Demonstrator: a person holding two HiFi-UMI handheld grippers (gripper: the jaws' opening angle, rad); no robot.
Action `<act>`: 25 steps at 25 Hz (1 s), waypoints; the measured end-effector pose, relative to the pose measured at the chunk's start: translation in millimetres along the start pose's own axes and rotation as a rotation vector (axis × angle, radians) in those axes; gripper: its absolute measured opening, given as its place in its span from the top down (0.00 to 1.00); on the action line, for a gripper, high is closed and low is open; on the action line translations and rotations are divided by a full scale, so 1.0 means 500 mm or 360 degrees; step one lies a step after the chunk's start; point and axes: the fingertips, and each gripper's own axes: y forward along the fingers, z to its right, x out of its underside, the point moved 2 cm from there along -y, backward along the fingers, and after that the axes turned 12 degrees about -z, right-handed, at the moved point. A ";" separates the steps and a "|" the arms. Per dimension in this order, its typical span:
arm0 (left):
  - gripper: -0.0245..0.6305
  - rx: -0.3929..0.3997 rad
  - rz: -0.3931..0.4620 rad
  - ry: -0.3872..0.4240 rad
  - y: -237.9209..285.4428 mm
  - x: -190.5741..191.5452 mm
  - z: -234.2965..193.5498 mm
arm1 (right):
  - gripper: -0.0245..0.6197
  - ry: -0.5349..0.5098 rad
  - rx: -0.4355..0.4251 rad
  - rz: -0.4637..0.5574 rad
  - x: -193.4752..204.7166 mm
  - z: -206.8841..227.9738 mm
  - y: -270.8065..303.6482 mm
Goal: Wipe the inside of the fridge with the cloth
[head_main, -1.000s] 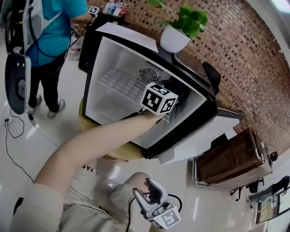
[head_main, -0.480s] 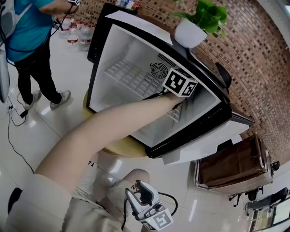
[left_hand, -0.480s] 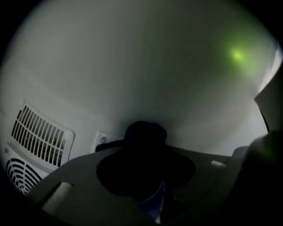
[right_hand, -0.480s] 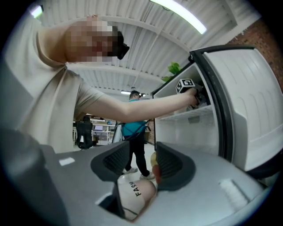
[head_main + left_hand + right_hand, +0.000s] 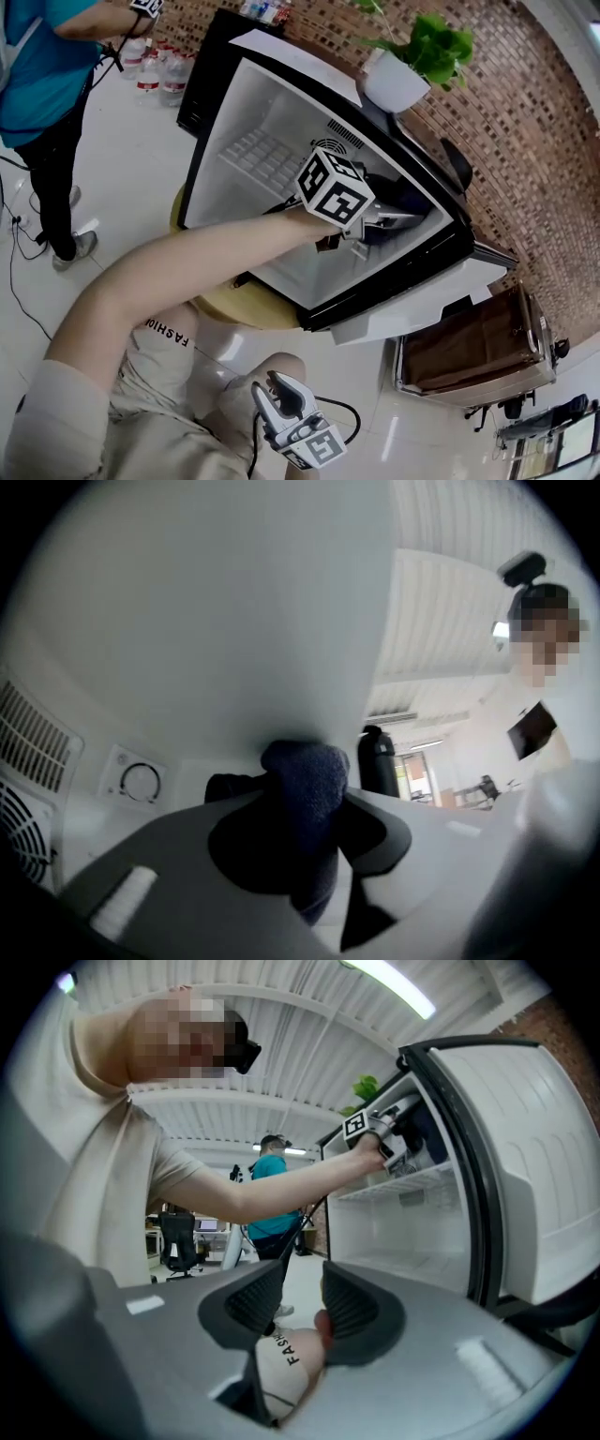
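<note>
Dark-blue cloth [image 5: 305,785] clamped in left gripper [image 5: 309,844], inside fridge [image 5: 234,122].

You wear a beige short-sleeved shirt [image 5: 47,422], and dark printed lettering [image 5: 169,334] beginning "FASH" marks the beige fabric at lower left. Your left tongs [image 5: 384,223] have a grey body, black pads [image 5: 371,834], a white cube [image 5: 333,190] with black square markers, and a thin black cable [image 5: 309,1221].

A glossy white tiled floor [image 5: 122,178] carries a round tan wooden stool [image 5: 236,306]. On it stands the open black-framed small fridge [image 5: 253,103], topped by a white-potted green plant [image 5: 395,82].
</note>
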 end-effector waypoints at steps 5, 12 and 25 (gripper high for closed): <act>0.77 0.0231 -0.0023 -0.0189 -0.037 0.010 0.021 | 0.76 -0.0018 -0.0033 -0.0009 -0.006 -0.019 0.019; 0.78 -0.0520 0.0052 -0.0546 -0.037 0.017 -0.184 | 0.77 -0.0057 -0.0012 -0.0008 -0.001 -0.018 0.001; 0.79 -0.0505 -0.0179 -0.0696 0.011 0.073 -0.140 | 0.78 -0.0106 0.0002 -0.0008 0.009 -0.006 -0.028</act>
